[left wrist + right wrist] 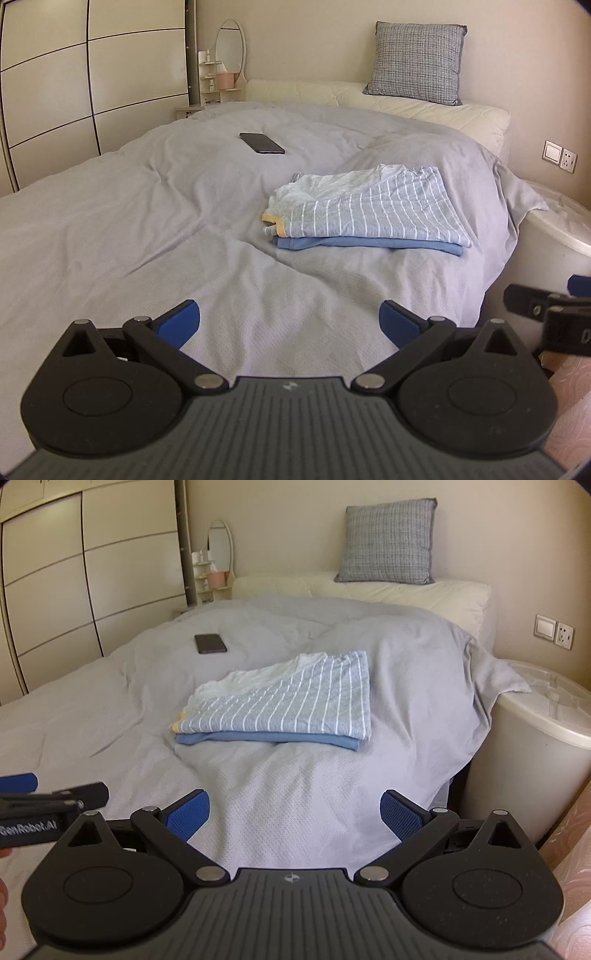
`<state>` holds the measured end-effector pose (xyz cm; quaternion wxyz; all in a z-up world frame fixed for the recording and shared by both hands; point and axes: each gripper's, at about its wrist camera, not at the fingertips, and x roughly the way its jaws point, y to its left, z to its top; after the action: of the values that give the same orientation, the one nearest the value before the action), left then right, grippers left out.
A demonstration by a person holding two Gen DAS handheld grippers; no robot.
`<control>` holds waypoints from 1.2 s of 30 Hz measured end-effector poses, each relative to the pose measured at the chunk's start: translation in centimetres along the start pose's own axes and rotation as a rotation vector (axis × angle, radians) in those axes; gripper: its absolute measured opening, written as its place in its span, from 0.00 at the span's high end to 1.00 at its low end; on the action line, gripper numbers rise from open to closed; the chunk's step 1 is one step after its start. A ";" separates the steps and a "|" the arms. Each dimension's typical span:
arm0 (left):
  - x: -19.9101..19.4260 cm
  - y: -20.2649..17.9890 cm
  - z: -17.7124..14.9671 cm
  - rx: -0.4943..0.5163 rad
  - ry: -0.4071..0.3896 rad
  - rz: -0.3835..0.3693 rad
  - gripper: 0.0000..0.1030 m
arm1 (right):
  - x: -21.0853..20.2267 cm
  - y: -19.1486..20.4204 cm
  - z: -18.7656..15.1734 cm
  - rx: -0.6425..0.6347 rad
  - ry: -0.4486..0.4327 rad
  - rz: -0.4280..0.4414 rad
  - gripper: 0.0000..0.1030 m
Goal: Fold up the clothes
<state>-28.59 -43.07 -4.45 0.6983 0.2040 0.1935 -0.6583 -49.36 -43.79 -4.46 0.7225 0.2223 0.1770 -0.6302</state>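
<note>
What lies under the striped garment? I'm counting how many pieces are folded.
Under the striped garment lies one folded solid blue garment; only its front edge shows. Below that is the grey bedcover. Anything else between the layers is covered.

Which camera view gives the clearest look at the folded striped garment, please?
The right wrist view: the striped garment sits near centre, facing the camera, over the blue garment. The left wrist view shows the striped garment too, whole but further right and more angled.
</note>
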 end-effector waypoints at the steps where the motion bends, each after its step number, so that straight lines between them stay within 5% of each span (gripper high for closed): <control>1: -0.3 -0.1 0.0 0.001 -0.001 0.000 0.01 | -0.5 -0.1 0.0 0.003 -0.006 -0.003 0.02; 36: -3.2 -2.7 -0.3 0.042 0.017 0.008 0.01 | -5.2 -1.9 -0.6 0.049 -0.012 -0.003 0.02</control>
<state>-31.48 -40.33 -3.06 0.6947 0.2249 0.1847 -0.6578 -51.94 -39.31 -2.35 0.7169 0.2360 0.1575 -0.6368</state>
